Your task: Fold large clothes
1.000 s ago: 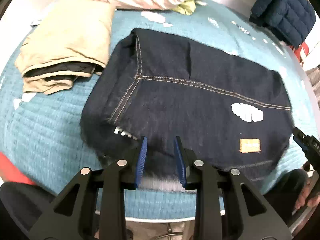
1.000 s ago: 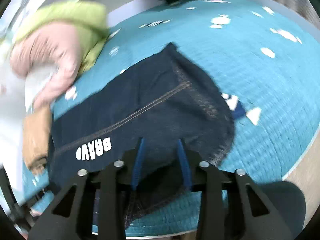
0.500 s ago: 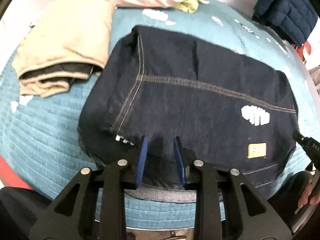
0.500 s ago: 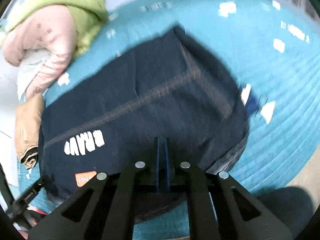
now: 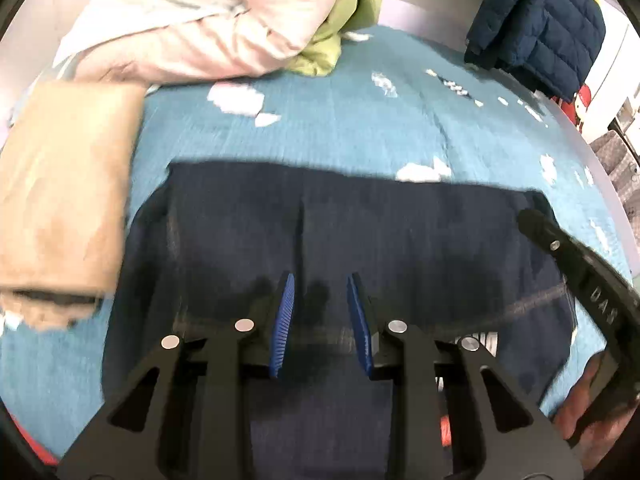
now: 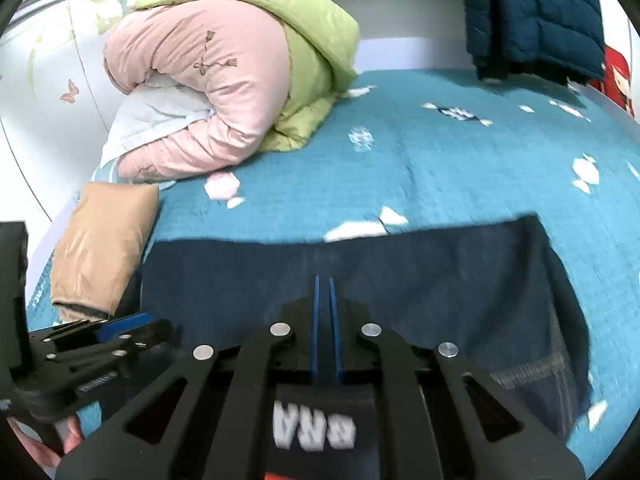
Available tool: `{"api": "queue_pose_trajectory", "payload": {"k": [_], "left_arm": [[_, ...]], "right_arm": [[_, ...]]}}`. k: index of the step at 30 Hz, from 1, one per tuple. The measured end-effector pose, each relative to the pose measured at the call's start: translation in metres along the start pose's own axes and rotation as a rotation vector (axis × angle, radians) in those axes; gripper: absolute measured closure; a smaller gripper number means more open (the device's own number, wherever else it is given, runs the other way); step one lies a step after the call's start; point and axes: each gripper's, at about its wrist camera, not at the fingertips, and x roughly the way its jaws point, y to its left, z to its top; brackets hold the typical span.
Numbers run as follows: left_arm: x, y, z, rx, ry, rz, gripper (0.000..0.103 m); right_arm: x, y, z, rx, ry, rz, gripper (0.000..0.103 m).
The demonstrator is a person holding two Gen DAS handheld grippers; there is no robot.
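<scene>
A dark navy denim garment (image 5: pixel 400 232) with pale stitching lies across the near part of a teal quilted bed (image 5: pixel 340 128); it also shows in the right wrist view (image 6: pixel 420 280). My left gripper (image 5: pixel 320 316) is over its near edge with the blue pads apart and cloth beneath them. My right gripper (image 6: pixel 323 320) has its pads pressed together on a fold of the denim, with white lettering (image 6: pixel 314 428) on the cloth under the jaws. The right gripper shows in the left wrist view (image 5: pixel 576 280); the left one shows in the right wrist view (image 6: pixel 92 344).
A folded tan garment (image 5: pixel 60 200) lies left of the denim, also in the right wrist view (image 6: pixel 100 248). A pink and green quilt (image 6: pixel 240 64) is piled at the back left. A navy puffer jacket (image 6: pixel 532 16) hangs at the back right.
Both grippers have moved forward over the denim and the near edge has been lifted and carried towards the far side. The right gripper went from open to shut on the cloth.
</scene>
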Motion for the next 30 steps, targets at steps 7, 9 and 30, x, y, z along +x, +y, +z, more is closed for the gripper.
{"api": "queue_pose_trajectory", "payload": {"k": [7,9,30], "left_arm": [[0.045,-0.001,0.017,0.013,-0.03,0.016,0.074],[0.054,-0.006,0.016,0.046,-0.046,0.04,0.075],[0.049,0.059,-0.003,0.034,-0.005,0.173,0.1]], "right_arm": [[0.04,0.006,0.004,0.021,0.041,0.031,0.097],[0.051,0.01,-0.004,-0.002,0.066,0.017,0.097],[0.012,-0.126,-0.041,0.165,0.184,-0.342,0.103]]}}
